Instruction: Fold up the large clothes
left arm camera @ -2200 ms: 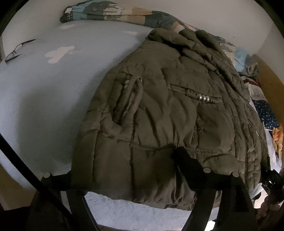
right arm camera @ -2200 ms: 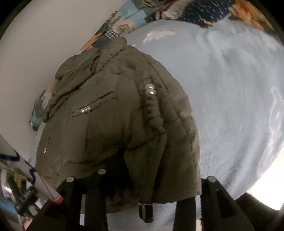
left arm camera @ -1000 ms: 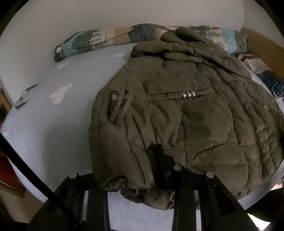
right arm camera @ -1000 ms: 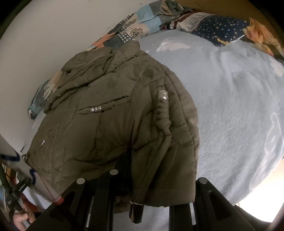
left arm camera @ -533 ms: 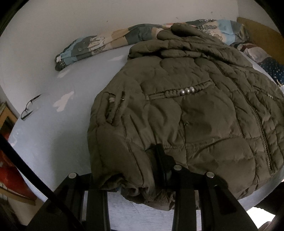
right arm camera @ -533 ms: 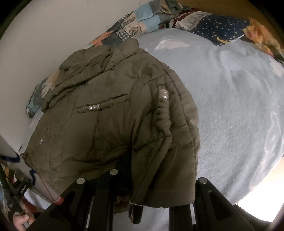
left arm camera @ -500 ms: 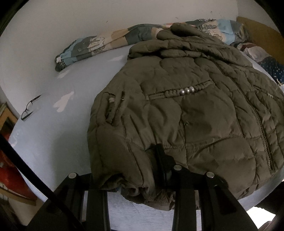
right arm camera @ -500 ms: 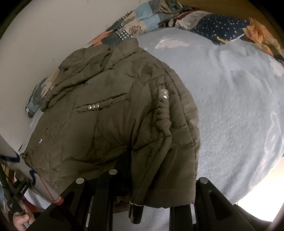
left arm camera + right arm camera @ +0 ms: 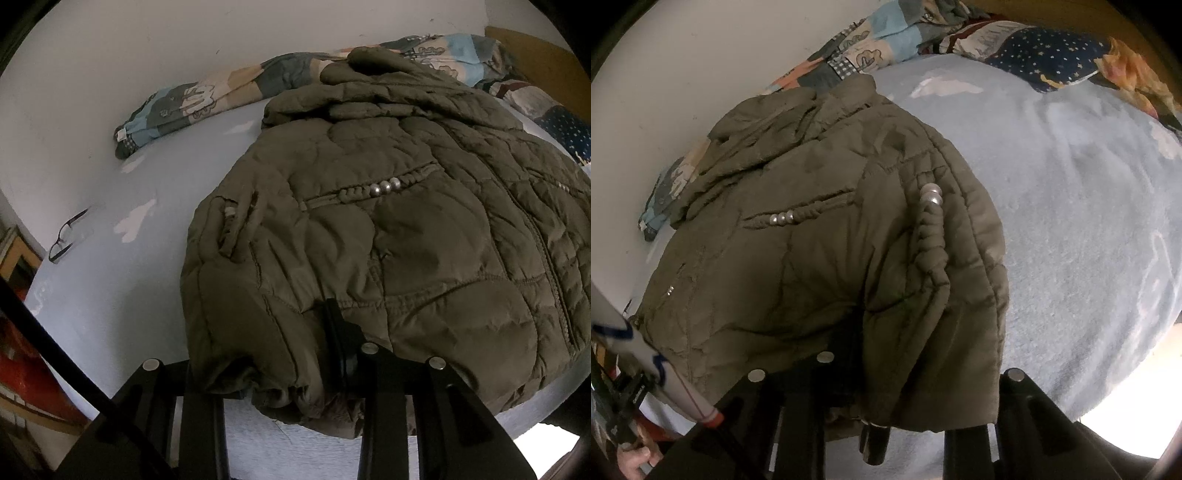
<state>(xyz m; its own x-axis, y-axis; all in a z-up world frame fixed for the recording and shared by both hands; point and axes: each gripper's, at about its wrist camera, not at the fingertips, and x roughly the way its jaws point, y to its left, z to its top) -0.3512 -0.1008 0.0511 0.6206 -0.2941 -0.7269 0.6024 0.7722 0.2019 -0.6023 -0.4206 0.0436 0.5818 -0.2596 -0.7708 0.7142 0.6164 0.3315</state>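
Fingers on the left gripper [image 9: 280, 373] look clamped on the near hem of the jacket [image 9: 388, 236], with padded fabric bunched up between them, so that corner is pinched tight. From the left wrist view the jacket lies straight ahead of the fingers on the bed [image 9: 110, 280], long axis running away from the hem toward the collar, which sits up against the patchwork blanket [image 9: 192, 103] by the wall. A pair of glasses [image 9: 66, 232] sits well to the left of the jacket, out of the way. Over on the right wrist view, the right gripper [image 9: 908, 391] is also pinched on the jacket's hem, at the other near corner beside the folded-in sleeve [image 9: 934, 240]. Each hand has its own corner, neither is closer to the collar, so I'd guess the next move is carrying the hem up toward the collar. Hard to see: the fingertips themselves are buried under fabric in both views, and the jacket's underside and far sleeve are hidden.
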